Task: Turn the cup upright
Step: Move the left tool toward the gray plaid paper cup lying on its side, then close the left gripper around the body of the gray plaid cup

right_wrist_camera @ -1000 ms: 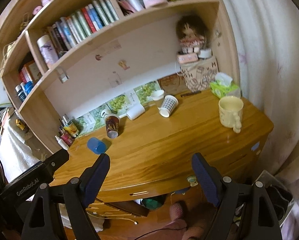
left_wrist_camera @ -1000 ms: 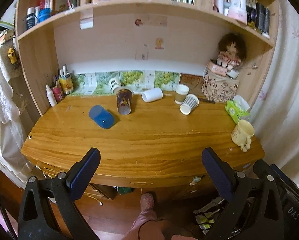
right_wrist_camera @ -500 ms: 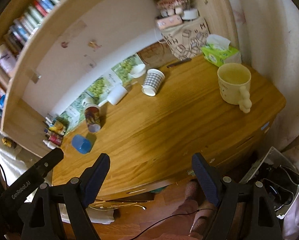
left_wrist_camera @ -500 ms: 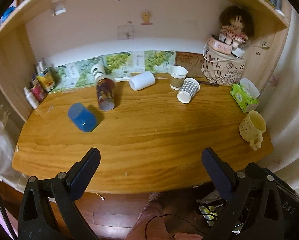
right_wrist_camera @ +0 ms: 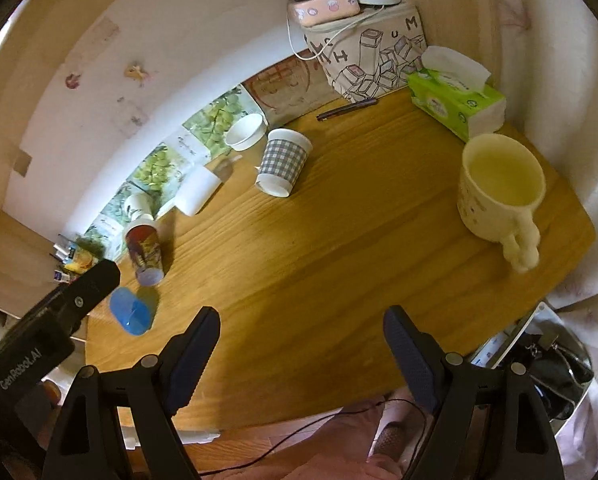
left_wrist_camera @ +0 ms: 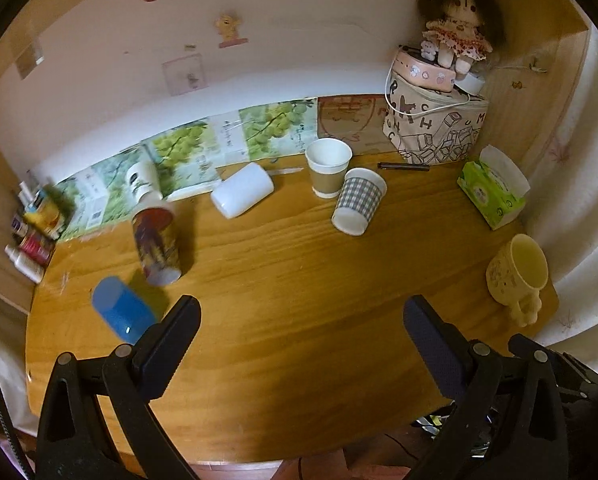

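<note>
Dark blue ribbed pads are seen on both tools: the left gripper [left_wrist_camera: 299,320] is held above the near edge of the wooden desk [left_wrist_camera: 299,280], jaws spread wide with nothing between them, and the right gripper [right_wrist_camera: 301,332] is held likewise over the near edge, jaws wide apart and empty, with the body of the left tool visible at the lower left of its view. Several cups are recorded on the desk. A blue cup [left_wrist_camera: 121,314] lies on its side just ahead of and outside the left gripper's left finger [left_wrist_camera: 171,340]; in the right wrist view the same cup [right_wrist_camera: 133,314] lies well to the left of the jaws. A printed cup [left_wrist_camera: 157,246] is tilted further ahead of the left jaw, leaning mouth-down. A white cup [left_wrist_camera: 243,195] lies on its side far ahead, left of the jaw centreline. A checked paper cup [left_wrist_camera: 359,202] lies tipped, mouth toward the camera, far ahead between the jaw lines, just beside an upright brown-sleeved paper cup [left_wrist_camera: 327,168] whose interior appears empty. A cream mug [right_wrist_camera: 499,192] stands upright ahead of and outside the right gripper's right finger; its contents cannot be determined. A green tissue box [right_wrist_camera: 457,104] lies beyond it.
</note>
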### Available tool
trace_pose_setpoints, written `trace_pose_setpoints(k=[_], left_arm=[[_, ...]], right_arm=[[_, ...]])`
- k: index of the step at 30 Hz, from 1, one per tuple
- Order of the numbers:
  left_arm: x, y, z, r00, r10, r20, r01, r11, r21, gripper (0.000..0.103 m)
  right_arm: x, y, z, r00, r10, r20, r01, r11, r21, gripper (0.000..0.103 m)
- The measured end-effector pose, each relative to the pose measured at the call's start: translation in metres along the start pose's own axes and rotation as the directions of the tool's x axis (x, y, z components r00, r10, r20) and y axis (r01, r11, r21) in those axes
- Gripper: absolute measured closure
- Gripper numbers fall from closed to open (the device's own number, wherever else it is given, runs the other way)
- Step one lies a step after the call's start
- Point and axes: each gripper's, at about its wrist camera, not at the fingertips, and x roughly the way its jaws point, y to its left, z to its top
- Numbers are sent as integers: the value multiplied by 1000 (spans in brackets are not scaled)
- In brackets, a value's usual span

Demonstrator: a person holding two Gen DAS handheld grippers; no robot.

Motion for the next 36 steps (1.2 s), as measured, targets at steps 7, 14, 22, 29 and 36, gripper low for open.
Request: trace_pose_setpoints(k=[7, 14, 22, 29, 36], left_arm=[[38, -9, 39, 998, -47, -49, 49, 998, 40, 1], [79, -16, 68, 990, -77, -116, 85, 994, 66, 1], [127, -25, 86, 976, -110, -187, 129, 988, 90, 1], [164, -36, 96, 970, -108, -218, 135, 984, 115, 1], [198, -47, 99, 960, -110, -257, 144, 982, 120, 1]], right_arm=[[32, 1, 29, 998, -32, -51, 32, 999, -12, 19], [60, 3, 50, 995, -52, -80, 50, 999, -20, 19], [89, 1, 65, 992, -41, -115, 43, 999, 9, 19], [112, -7, 69, 986, -41, -162, 49, 998, 42, 19], [125, -17, 70, 980, -49, -195, 63, 996, 65, 19]])
